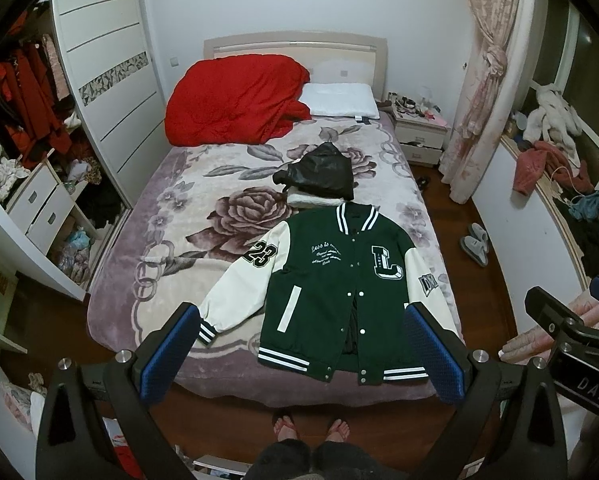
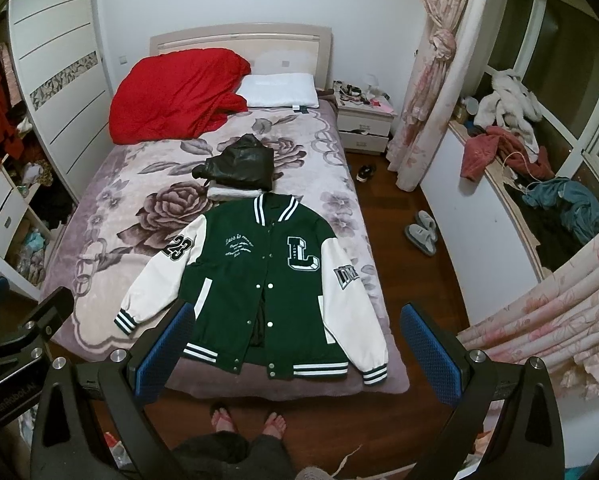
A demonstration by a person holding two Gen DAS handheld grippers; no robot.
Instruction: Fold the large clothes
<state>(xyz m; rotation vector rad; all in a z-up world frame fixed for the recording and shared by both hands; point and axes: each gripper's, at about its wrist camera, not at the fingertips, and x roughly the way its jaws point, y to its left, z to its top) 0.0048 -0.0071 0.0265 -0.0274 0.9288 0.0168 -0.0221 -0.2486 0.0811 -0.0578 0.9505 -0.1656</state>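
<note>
Jacket (image 1: 331, 292) flat below both tools

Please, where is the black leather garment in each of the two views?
Left wrist: the black leather garment lies mid-bed, slightly right of picture centre.
Right wrist: it lies mid-bed, left of centre.
Shared landmark: the green varsity jacket, whose collar points toward it.

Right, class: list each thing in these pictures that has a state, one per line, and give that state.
Green jacket: spread flat on the bed, front up, sleeves out, partly unsnapped, not yet folded.
Black garment: folded, on a folded white garment.
Red quilt: bunched at the headboard.
Left claw: open, empty.
Right claw: open, empty.
Nightstand drawer: slightly open.
</note>
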